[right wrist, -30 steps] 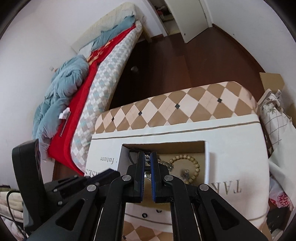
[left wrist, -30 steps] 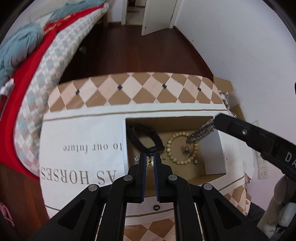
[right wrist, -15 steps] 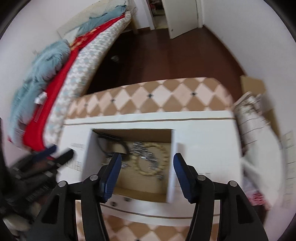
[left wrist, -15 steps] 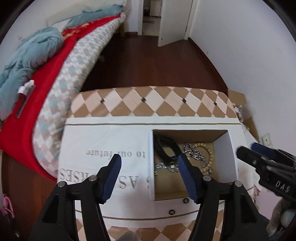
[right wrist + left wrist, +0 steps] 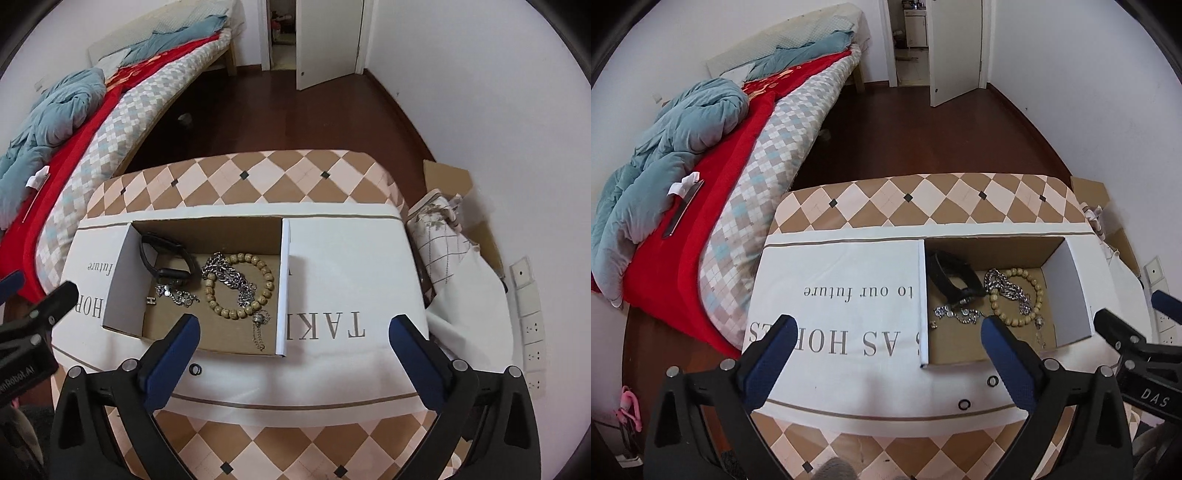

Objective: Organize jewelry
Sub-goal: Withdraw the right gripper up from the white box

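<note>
The left hand-held gripper (image 5: 886, 332), black with blue-padded fingers, is spread wide and holds nothing; its right finger pad (image 5: 997, 334) shows just in front of the near left part of a shallow open cardboard box (image 5: 1071, 291) with white side walls and a brown floor, while its left pad (image 5: 781, 334) shows over the white cloth (image 5: 842, 269) printed with grey lettering that the box rests on. The right hand-held gripper (image 5: 295, 332), of the same build, is also fully spread and empty, its left pad (image 5: 181, 334) in front of the near edge of the box (image 5: 282, 284) and its right pad (image 5: 406, 334) over the lettered cloth to the box's right. All the jewelry lies on the box floor, beyond both sets of fingertips and not touching them. A black band-style wristwatch (image 5: 166, 258) curls in the far left corner against the left wall. Just nearer than it lies a small silver chain bracelet with sparkling stones (image 5: 177, 295), and a tiny square earring (image 5: 150, 300) sits beside that. To the right, a round bracelet of tan wooden beads (image 5: 240, 286) lies flat, with a chunky silver link chain (image 5: 227, 273) draped across its upper left arc and through its middle. A thin silver chain with a small charm (image 5: 260, 321) trails from the bead bracelet toward the near right corner. Two small black rings (image 5: 991, 380) rest on the cloth just in front of the box. The cloth covers a table with a tan-and-cream diamond-patterned top (image 5: 258, 177), beside a bed with a red blanket (image 5: 713, 177).
</note>
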Demonstrator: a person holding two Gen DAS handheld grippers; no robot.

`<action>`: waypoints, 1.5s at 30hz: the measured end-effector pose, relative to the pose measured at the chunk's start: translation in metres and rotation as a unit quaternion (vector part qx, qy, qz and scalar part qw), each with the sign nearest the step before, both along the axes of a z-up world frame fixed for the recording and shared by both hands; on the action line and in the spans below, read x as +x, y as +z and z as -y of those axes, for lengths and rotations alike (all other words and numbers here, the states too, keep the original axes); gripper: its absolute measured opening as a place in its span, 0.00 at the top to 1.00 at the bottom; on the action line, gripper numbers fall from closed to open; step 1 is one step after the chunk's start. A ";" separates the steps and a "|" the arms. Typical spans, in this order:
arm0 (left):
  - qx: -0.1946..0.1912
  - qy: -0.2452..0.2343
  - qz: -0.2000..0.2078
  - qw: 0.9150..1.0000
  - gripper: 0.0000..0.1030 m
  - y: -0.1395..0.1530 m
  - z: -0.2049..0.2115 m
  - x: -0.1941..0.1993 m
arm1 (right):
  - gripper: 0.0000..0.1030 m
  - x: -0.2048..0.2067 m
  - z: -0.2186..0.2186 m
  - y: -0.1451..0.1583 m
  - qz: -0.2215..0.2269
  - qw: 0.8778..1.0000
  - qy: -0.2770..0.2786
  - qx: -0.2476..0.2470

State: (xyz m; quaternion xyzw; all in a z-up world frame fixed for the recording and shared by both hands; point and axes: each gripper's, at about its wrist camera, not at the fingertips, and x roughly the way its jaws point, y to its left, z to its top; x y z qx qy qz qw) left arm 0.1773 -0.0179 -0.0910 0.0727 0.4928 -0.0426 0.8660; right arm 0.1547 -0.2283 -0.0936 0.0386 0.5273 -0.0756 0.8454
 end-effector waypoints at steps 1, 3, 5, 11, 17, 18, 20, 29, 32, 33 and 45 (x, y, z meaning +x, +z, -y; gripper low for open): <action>-0.001 0.001 0.001 1.000 0.02 0.001 0.000 -0.003 | 0.00 -0.002 -0.002 0.002 0.002 1.000 -0.001 -0.004; -0.007 0.003 0.003 1.000 0.01 0.005 0.000 -0.009 | 0.00 -0.006 -0.003 0.008 0.008 1.000 -0.002 -0.008; -0.010 0.004 0.008 1.000 0.01 0.010 0.001 -0.015 | 0.00 -0.013 -0.003 0.017 0.017 1.000 -0.004 -0.012; -0.019 -0.005 0.039 0.999 0.01 0.037 0.000 -0.038 | 0.00 -0.036 -0.006 0.040 0.036 0.999 -0.007 -0.018; -0.018 -0.012 0.074 0.997 0.01 0.065 -0.002 -0.068 | 0.00 -0.068 -0.014 0.062 0.056 0.998 -0.006 -0.021; -0.020 -0.011 0.077 0.997 0.01 0.068 -0.003 -0.073 | 0.00 -0.075 -0.015 0.067 0.061 0.998 -0.005 -0.022; -0.026 -0.013 0.083 0.996 0.01 0.076 -0.004 -0.083 | 0.00 -0.084 -0.018 0.075 0.069 0.997 -0.004 -0.024; -0.043 -0.009 0.114 0.992 0.01 0.104 -0.013 -0.117 | 0.00 -0.123 -0.028 0.115 0.107 0.994 -0.002 -0.030; -0.044 -0.005 0.122 0.992 0.01 0.109 -0.018 -0.124 | 0.00 -0.131 -0.031 0.122 0.113 0.993 -0.001 -0.030; -0.044 -0.004 0.124 0.991 0.02 0.110 -0.019 -0.125 | 0.00 -0.133 -0.031 0.123 0.114 0.993 -0.001 -0.030; 0.017 0.055 0.111 0.992 0.02 0.066 -0.036 -0.114 | 0.00 -0.129 -0.034 0.082 0.097 0.995 0.002 0.015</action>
